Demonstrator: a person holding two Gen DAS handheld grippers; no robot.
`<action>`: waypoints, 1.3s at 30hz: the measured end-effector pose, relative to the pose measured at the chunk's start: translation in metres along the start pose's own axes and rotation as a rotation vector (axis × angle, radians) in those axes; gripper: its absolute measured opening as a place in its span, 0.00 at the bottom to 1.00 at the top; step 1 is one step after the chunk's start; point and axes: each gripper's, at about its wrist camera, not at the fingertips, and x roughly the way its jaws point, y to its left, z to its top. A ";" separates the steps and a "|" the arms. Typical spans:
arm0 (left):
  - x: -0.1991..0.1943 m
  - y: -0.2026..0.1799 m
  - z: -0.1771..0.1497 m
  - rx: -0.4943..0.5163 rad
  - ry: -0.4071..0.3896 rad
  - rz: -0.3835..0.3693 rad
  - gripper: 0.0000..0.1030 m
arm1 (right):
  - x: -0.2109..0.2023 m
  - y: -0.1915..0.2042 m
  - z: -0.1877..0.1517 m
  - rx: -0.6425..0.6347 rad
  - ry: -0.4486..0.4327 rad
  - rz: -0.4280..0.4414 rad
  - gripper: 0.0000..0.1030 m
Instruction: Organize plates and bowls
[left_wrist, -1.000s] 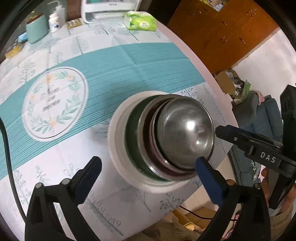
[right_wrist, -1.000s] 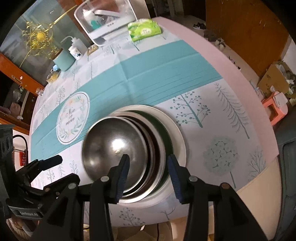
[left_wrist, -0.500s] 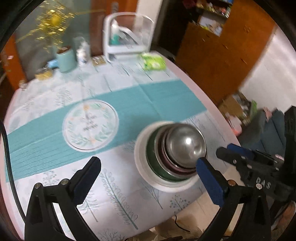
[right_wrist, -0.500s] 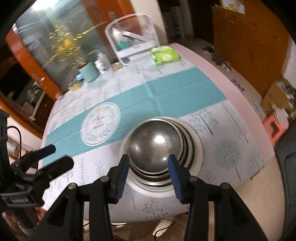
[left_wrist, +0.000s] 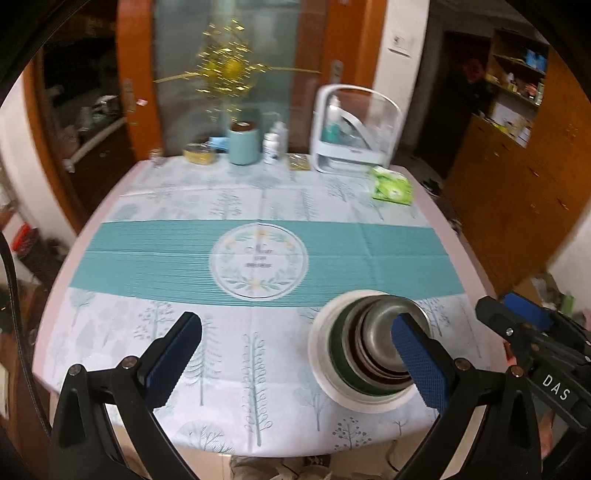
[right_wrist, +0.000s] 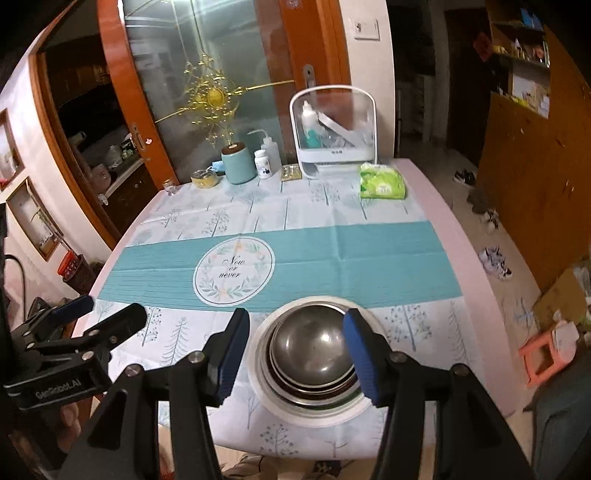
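A nested stack stands near the table's front right edge: a white plate (left_wrist: 320, 354) (right_wrist: 314, 411) at the bottom, a dark green dish, a reddish one, and steel bowls (left_wrist: 380, 332) (right_wrist: 312, 341) on top. My left gripper (left_wrist: 295, 365) is open and empty, held back above the front edge; its right finger overlaps the stack in view. My right gripper (right_wrist: 295, 352) is open and empty, its fingers framing the stack from above and behind. Each gripper shows in the other's view, the right one (left_wrist: 524, 325) and the left one (right_wrist: 96, 314).
A teal and white tablecloth (right_wrist: 369, 254) covers the table. At the far edge stand a white dish rack (right_wrist: 334, 129), a green tissue pack (right_wrist: 382, 181), a teal canister (right_wrist: 238, 162) and bottles (right_wrist: 264, 155). Wooden cabinets stand to the right.
Both grippers have pulled back and up from the stack, so the whole table now shows. The stack has stayed in place. Both grippers remain open.
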 end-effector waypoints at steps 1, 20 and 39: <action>-0.004 -0.001 -0.002 -0.004 -0.008 0.022 0.99 | -0.002 0.000 0.000 -0.010 -0.001 0.004 0.52; -0.030 -0.010 -0.016 -0.017 -0.046 0.098 0.99 | -0.025 0.010 -0.006 -0.042 -0.069 0.010 0.62; -0.026 -0.016 -0.006 0.010 -0.048 0.098 0.99 | -0.019 0.008 0.001 -0.017 -0.064 -0.024 0.63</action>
